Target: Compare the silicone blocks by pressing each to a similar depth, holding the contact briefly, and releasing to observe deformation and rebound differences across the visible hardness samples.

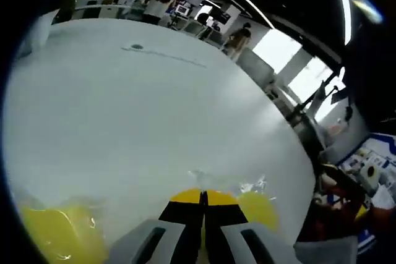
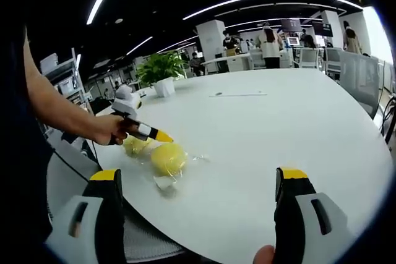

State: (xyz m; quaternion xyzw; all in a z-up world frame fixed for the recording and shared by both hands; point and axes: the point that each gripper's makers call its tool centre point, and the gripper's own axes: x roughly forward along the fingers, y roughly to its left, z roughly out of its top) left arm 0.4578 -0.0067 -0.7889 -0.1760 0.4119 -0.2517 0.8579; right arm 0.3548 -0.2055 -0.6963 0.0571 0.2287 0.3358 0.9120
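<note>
- Pressing with your left gripper, jaws closed together and holding nothing, so the tips work as one blunt probe over the nearer yellow block.
- A second yellow block lies just beside it on the white table.
- Your right gripper hangs wide open, empty, clear of the samples.

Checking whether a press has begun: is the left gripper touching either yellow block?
Cannot tell. In the right gripper view the left gripper tip overlaps the near block, beside the far block, but no clear contact or gap shows.
</note>
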